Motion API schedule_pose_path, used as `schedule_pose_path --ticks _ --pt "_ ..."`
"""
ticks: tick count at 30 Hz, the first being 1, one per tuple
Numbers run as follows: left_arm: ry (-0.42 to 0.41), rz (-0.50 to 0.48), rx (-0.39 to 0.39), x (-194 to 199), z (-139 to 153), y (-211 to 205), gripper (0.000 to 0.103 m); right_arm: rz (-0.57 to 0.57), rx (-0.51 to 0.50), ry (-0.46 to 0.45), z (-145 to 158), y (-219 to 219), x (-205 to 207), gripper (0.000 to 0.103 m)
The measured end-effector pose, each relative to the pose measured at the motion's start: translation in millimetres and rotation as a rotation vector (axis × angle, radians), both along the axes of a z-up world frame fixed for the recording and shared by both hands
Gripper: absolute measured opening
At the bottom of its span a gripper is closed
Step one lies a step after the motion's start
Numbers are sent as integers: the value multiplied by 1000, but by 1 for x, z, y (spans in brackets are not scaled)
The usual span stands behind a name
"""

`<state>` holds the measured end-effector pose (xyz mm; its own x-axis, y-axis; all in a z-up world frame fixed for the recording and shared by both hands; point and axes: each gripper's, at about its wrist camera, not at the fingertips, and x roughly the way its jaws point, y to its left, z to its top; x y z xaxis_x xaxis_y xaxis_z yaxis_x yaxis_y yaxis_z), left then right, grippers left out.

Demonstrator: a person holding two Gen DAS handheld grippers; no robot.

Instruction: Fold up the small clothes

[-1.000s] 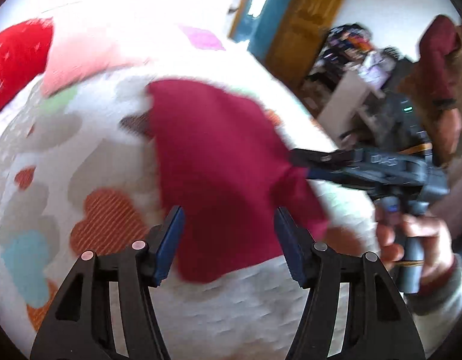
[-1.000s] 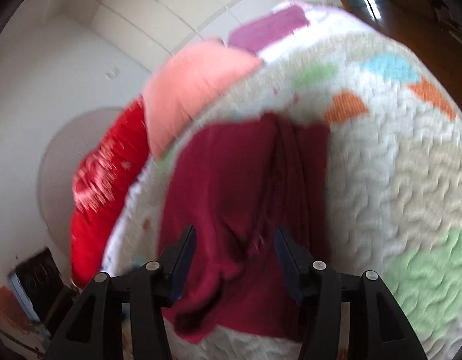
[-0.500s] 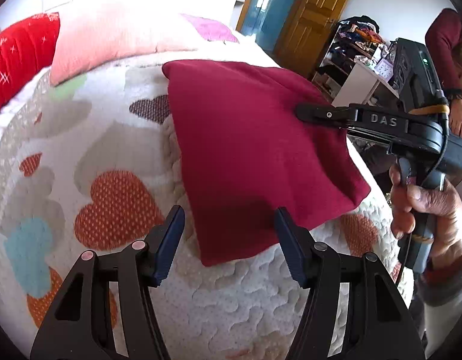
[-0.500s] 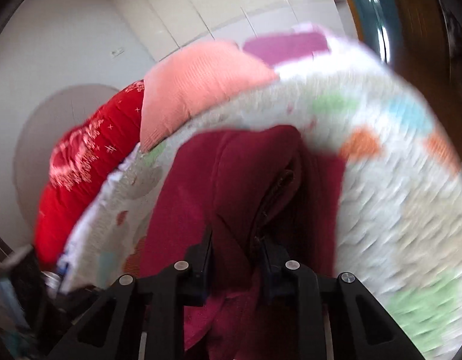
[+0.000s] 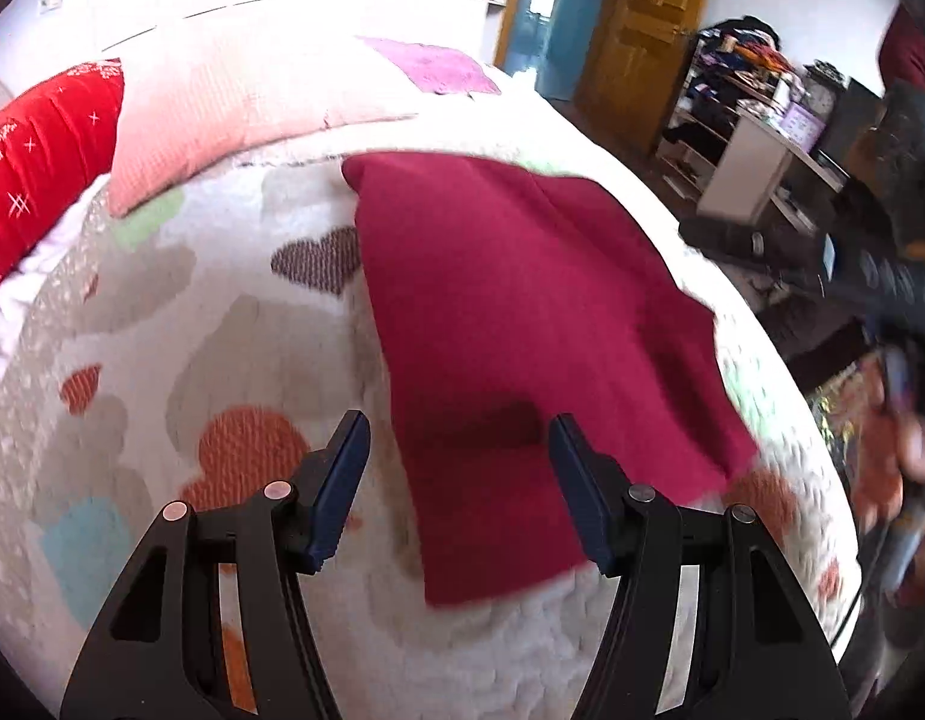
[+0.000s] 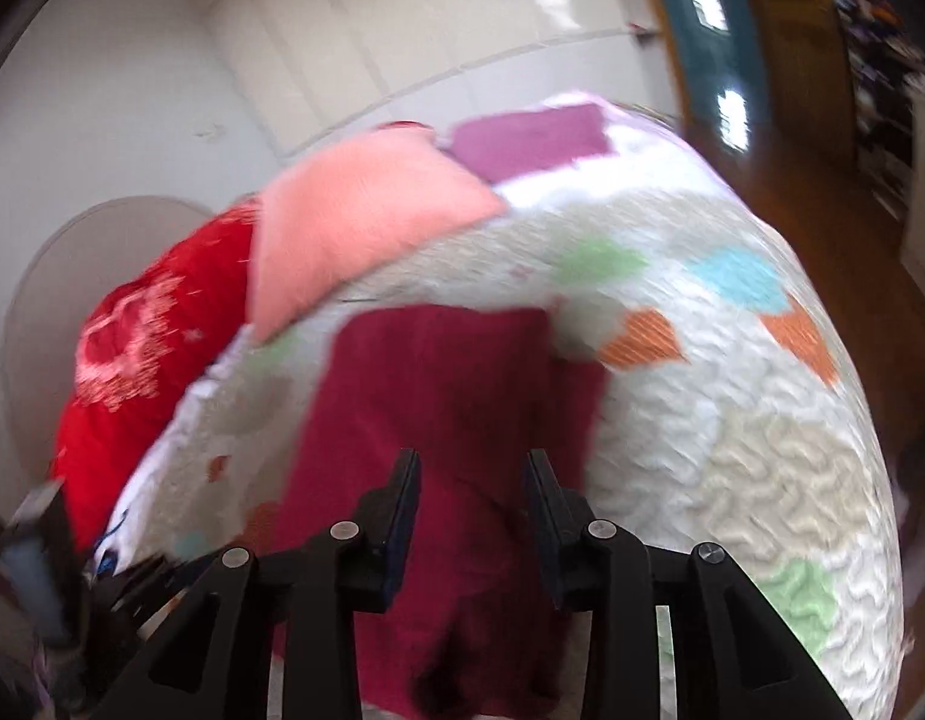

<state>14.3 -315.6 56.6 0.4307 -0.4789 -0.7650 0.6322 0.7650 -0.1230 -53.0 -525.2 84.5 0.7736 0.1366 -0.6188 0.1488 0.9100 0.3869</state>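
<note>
Bed quilt (image 5: 234, 324) carries the folded cloth (image 5: 522, 324). Left tool (image 5: 459, 480) hovers half open, empty. Right tool (image 6: 471, 510), jaws just reopening, empty, cloth beyond at 12 o'clock.

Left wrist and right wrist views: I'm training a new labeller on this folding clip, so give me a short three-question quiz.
1. True or false: the left gripper grips the maroon garment.
2. Which lies nearest the red pillow? A) peach pillow B) purple cloth C) wooden door
3. Fill in: the garment lies on a quilt patterned with ____.

Key: 1 false; 2 A; 3 hearts.
</note>
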Motion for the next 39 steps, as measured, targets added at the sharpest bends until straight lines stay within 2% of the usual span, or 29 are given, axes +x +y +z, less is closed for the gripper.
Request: schedule_pose_path --ticks 3,5,7,9,11,14,17,22,25,29,31,35,37,39 --pt "-7 25 27 20 -10 -15 62 79 -26 25 -6 17 22 33" --pt "17 22 31 30 -15 -24 62 69 -57 78 -22 18 42 33" --pt "38 19 41 38 -22 -33 62 34 -59 126 -43 7 59 19" --pt "34 25 51 40 -24 -38 66 20 -65 135 -53 3 69 11" --pt "24 26 50 40 -25 -39 68 5 -14 120 -60 -9 70 5" --pt "22 32 51 37 -26 -36 69 8 17 118 -58 -12 68 6" --pt "31 38 45 36 -23 -34 69 25 46 114 -42 -5 52 12" --pt "41 52 43 35 -22 -34 69 67 -73 105 -20 23 9 23" --pt "36 54 44 33 -23 -34 69 58 -149 137 -31 31 -1 23" --pt "43 52 49 31 -23 -35 69 42 -184 206 -58 22 1 26" --pt "43 44 49 30 -22 -34 69 30 -131 196 -60 15 -3 27" --pt "68 46 30 30 -16 -25 69 -10 -122 149 -37 10 -19 27" --pt "79 52 -7 27 -11 -16 69 1 -121 104 -24 15 -27 29" --pt "100 58 -47 26 -10 -6 69 33 -130 98 -22 23 -27 29"
